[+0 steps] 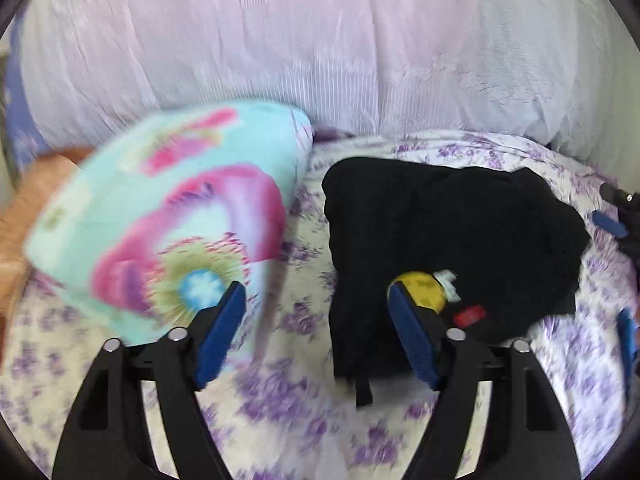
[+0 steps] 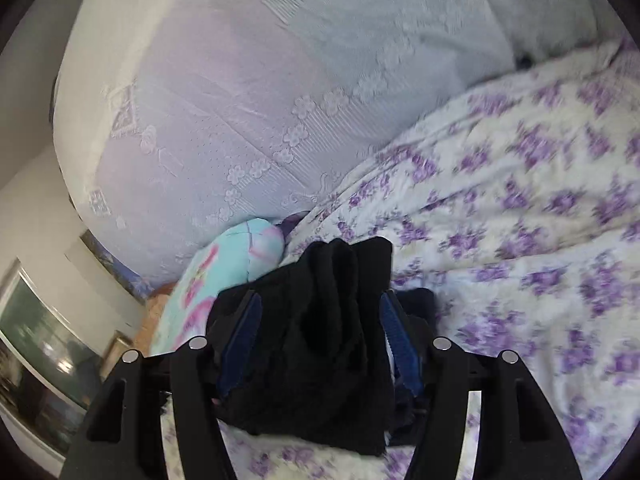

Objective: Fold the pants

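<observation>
— Black fabric is seen on the bed: the pants (image 1: pixel 452 236) are bundled into a rough, folded heap on the floral sheet (image 1: pixel 304 412), white with purple flowers. Where is the heap placed against the rest?

— It is laid just to the right of a turquoise pillow (image 1: pixel 168 216) printed with pink, in the left wrist view. A pale lilac padded backrest (image 1: pixel 320 52) is seen behind both. A yellow patch (image 1: pixel 424 292), a white tag and a small red label (image 1: pixel 468 316) are shown on the near edge of the heap.

— How are the jaws of the left gripper (image 1: pixel 316 320) held?

— They are spread wide. Nothing is pressed between the blue pads (image 1: pixel 222 332); the right-hand pad is seen in front of the near edge of the pants, but whether it touches them cannot be told. The left-hand pad is seen in front of the pillow's lower corner.

— And the right gripper (image 2: pixel 320 344)?

— Its jaws are also parted. In the right wrist view the black cloth (image 2: pixel 316 340) is seen bunched between the two pads, yet the pads are set apart at its sides and no clamping is shown. Part of that gripper is glimpsed at the right edge of the left wrist view. Both views are blurred.
</observation>
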A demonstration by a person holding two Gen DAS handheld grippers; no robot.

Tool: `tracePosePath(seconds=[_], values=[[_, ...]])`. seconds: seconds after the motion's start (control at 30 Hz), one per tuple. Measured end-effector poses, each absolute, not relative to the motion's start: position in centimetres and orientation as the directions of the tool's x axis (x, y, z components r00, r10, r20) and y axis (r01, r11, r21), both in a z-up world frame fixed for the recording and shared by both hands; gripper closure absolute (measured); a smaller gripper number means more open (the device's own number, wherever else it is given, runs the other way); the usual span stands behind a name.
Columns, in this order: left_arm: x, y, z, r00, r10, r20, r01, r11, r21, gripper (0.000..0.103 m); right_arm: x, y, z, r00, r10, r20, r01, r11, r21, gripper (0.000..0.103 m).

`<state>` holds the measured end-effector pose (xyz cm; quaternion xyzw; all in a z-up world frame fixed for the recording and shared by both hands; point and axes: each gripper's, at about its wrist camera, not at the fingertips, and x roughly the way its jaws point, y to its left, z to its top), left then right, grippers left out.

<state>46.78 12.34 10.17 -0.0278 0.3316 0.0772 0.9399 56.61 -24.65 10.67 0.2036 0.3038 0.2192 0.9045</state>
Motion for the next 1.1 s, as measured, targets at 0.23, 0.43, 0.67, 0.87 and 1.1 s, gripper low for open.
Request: tracePosePath(seconds=[0.23,0.43,0.67,0.87,1.1], values=[[32.8,4.4,10.3,0.844,0.254,-0.472,-0.202,0.966,0.159,0.005,40.1,-23.0,9.4,0.88,0.269,-0.391,-0.167,0.947,0.275,0.004],[27.9,1.2,8.6,0.854,0.233,-0.465,-0.221,0.972,0.081,0.005,32.2,-20.6,5.4,0.95,0.066,-0.306,-0.008,0.982,0.187,0.004],[27.0,1.5,6.7,0.869,0.236,-0.434,-0.236,0.97,0.056,0.005,30.2,-19.0,3.5,0.964,0.08,-0.255,-0.048,0.99,0.131,0.004],[27.6,2.8,5.3,0.841,0.228,-0.49,-0.249,0.968,0.023,0.005,29.8,-17.3,2.3,0.957,0.106,-0.27,-0.091,0.994,0.068,0.004],[27.4,2.3,4.9,0.837,0.238,-0.493,-0.25,0.967,0.042,0.005,29.9,-17.3,2.1,0.95,0.114,-0.291,-0.096,0.993,0.073,0.004]])
